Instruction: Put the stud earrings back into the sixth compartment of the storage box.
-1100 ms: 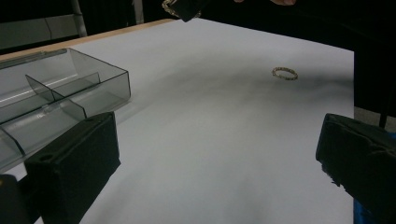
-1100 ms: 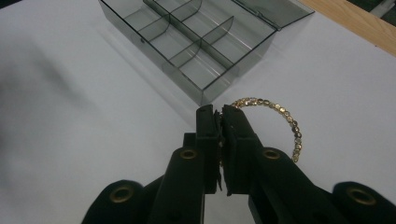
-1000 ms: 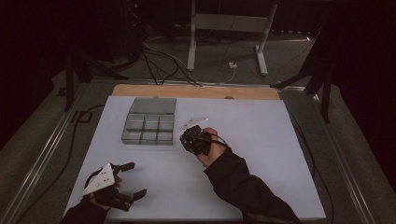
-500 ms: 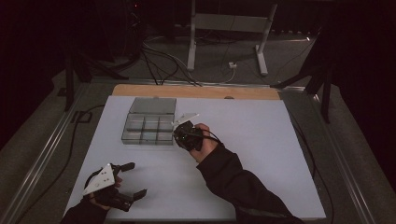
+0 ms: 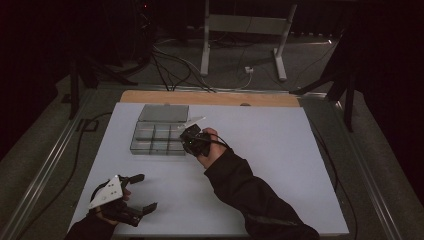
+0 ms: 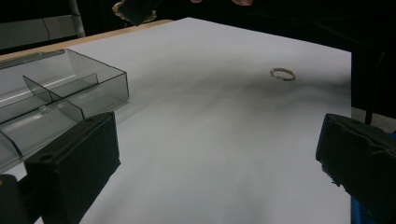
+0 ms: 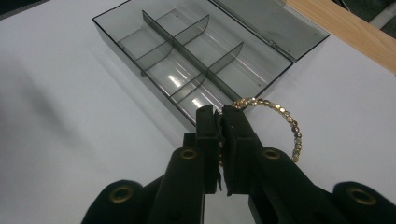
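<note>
1. Since the earlier frame, the right gripper (image 5: pixel 186 141) has moved left across the counter (image 5: pixel 280 150), from beside the box to its near right corner. The left gripper has stayed where it was.
2. At the far left, near the counter's front edge, the left gripper (image 5: pixel 142 192) rests in the person's hand. Its fingers (image 6: pixel 74 168) are spread wide, with nothing between them.
3. Left of centre, toward the back, lies a clear grey box (image 5: pixel 155 137), divided into compartments. Its lid (image 5: pixel 164 113) is folded open and lies flat behind it.
4. Just right of the box, the right gripper's fingers (image 7: pixel 210 135) are pressed together, pinching a gold beaded bracelet (image 7: pixel 292 126). The bracelet loops out to one side of the fingertips, above the counter, right beside the box's corner compartment.
5. Farther right, seen in the left gripper view, a small gold ring (image 6: pixel 282 73) lies alone on the white counter, well apart from the box.
</note>
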Available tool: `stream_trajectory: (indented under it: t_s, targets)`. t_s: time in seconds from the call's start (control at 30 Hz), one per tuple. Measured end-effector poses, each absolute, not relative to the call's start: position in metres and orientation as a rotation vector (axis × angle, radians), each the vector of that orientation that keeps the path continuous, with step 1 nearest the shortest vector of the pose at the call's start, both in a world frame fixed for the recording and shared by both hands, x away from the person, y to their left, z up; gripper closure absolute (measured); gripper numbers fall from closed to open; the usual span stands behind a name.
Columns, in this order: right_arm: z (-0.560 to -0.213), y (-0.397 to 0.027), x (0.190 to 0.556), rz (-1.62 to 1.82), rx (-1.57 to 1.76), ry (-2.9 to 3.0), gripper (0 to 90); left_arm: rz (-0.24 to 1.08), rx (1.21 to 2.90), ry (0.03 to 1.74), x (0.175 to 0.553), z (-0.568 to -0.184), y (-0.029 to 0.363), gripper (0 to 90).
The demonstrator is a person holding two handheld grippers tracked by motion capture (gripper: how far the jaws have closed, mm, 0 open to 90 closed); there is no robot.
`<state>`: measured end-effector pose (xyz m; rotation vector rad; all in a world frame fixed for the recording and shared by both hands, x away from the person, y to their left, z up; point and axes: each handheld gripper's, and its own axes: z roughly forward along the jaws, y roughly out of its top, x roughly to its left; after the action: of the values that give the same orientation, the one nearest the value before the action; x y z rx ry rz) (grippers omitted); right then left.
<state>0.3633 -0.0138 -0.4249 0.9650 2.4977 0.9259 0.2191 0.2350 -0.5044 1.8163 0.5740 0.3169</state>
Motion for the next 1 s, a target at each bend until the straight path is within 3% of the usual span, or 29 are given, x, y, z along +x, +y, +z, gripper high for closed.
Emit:
stream_trajectory:
  t_s: [1.0]
  targets:
    - [-0.451,0.033,0.401,0.868,0.963,2.542,85.4,0.312,1.809,0.569,0.219,-0.504,0.235,0.4]
